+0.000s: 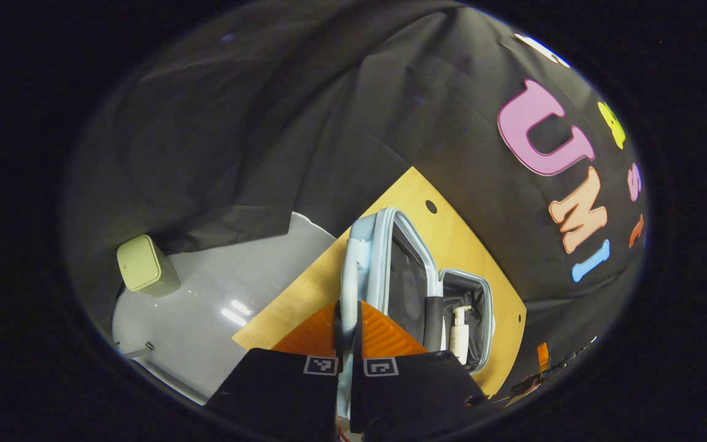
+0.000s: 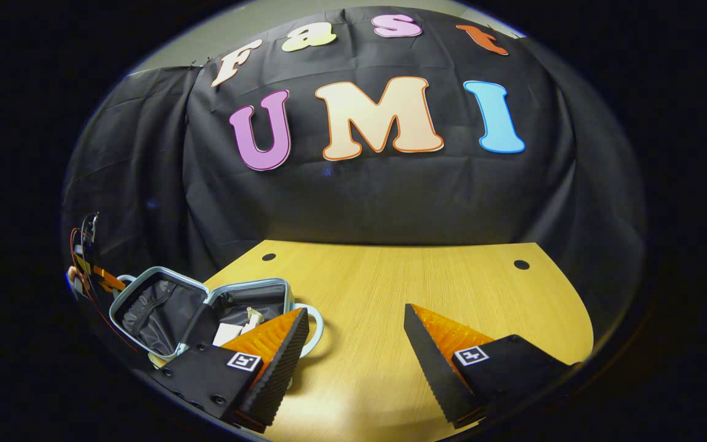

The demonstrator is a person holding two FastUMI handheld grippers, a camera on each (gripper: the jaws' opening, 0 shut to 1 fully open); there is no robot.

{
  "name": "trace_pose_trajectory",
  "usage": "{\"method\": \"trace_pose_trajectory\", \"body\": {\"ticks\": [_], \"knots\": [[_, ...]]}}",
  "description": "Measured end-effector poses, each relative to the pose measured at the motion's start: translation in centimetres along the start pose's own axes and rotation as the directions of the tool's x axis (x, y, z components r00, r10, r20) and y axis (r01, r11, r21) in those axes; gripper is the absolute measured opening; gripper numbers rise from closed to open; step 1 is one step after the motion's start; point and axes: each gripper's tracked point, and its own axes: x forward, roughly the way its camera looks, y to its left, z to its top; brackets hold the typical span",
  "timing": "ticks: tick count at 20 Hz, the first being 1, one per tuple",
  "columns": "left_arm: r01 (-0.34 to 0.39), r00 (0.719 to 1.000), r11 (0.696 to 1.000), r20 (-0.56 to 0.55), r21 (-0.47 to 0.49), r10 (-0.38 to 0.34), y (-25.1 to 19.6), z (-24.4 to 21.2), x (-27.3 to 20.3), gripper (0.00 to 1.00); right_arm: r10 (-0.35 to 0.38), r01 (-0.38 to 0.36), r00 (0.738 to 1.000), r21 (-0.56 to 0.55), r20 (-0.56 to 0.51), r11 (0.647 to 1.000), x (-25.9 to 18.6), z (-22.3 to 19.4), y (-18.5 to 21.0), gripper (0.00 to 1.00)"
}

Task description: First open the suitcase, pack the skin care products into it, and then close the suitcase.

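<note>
Suitcase [image 1: 390,276] open on tabletop [image 2: 390,294], pump bottle [image 1: 459,331] already inside. Left gripper [image 1: 348,331] pinched on raised lid edge; right gripper [image 2: 353,344] wide open, empty, above tabletop. Closing apparently remains.

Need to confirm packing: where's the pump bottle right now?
In the left gripper view, the pump bottle lies inside the open suitcase, in its right-hand half, just right of the left gripper.
</note>
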Motion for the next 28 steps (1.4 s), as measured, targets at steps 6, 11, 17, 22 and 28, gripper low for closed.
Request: {"method": "trace_pose_trajectory", "body": {"ticks": [6,11,17,22,28], "knots": [[0.045,0.999,0.995,-0.014,0.084,-0.044,-5.4,0.9,-2.7,0.01,-0.021,0.021,0.999,0.020,0.026,1.000,-1.0,0.5,-1.9,0.98],[0.082,0.997,0.974,-0.028,0.210,-0.078,-11.7,0.7,-4.1,0.01,-0.059,0.058,0.997,0.044,0.041,0.997,-2.2,0.0,-4.4,0.98],[0.116,0.992,0.932,-0.082,0.343,-0.093,-20.1,-0.9,-4.8,0.01,-0.104,0.097,0.993,0.104,0.059,0.990,-3.8,-0.4,-8.2,0.98],[0.151,0.986,0.890,-0.133,0.431,-0.103,-26.5,-3.7,-3.9,0.01,-0.137,0.124,0.988,0.166,0.070,0.978,-5.2,-0.7,-12.0,0.98],[0.193,0.973,0.851,-0.209,0.489,-0.101,-33.4,-8.7,-0.9,0.01,-0.154,0.135,0.985,0.195,0.083,0.971,-6.2,-0.7,-16.5,0.98]]}}
